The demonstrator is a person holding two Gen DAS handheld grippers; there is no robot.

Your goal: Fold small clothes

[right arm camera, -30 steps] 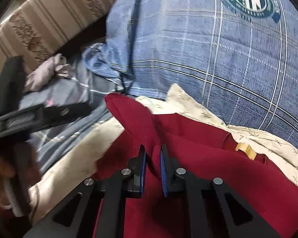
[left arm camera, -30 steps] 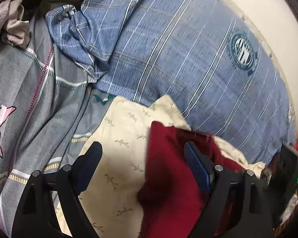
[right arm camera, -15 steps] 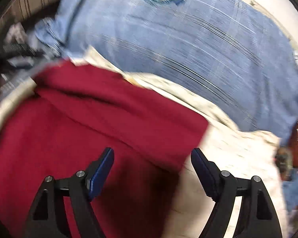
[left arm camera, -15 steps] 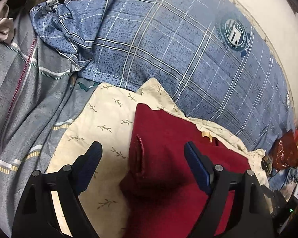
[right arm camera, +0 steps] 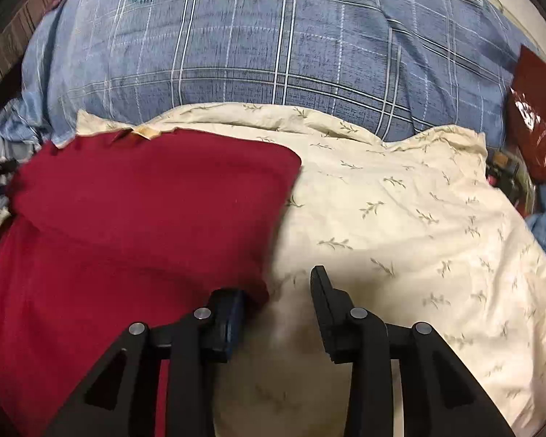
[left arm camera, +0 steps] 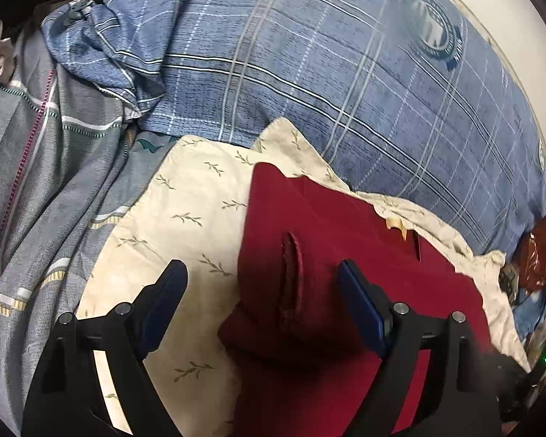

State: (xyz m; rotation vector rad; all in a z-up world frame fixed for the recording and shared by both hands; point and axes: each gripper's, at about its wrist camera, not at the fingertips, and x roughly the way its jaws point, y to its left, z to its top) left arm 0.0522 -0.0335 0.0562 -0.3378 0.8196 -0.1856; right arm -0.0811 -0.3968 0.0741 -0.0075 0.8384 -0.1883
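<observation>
Left wrist view: your left tool point(left arm camera: 262, 298) hangs with its jaws wide apart and nothing between the pads. The red garment point(left arm camera: 345, 255) lies straight under and ahead of it, spread on the cream leaf-print cloth point(left arm camera: 185, 218) that covers the bed. A folded flap with a stitched slit point(left arm camera: 291, 276) sits between the two fingers, and the garment's long axis runs away from you toward the upper right, up to the blue plaid pillow point(left arm camera: 309, 73). Its left edge lies nearer the left finger – only cream cloth is beneath that one.

Right wrist view: your right tool point(right arm camera: 273, 291) has its jaws closing, partway together, and nothing is caught in them. The left finger sits over the lower right corner of the red garment point(right arm camera: 127, 218); the right finger is over bare cream leaf-print cloth point(right arm camera: 400, 218). So the garment lies to the left of this tool, its folded upper layer stretching across toward the far left, with the blue plaid pillow point(right arm camera: 273, 36) behind.

For the next fold I judge the right tool is the nearer one to a free corner – it needs a small shift left to take that edge. The left tool is already over the body of the cloth and could pin it.
</observation>
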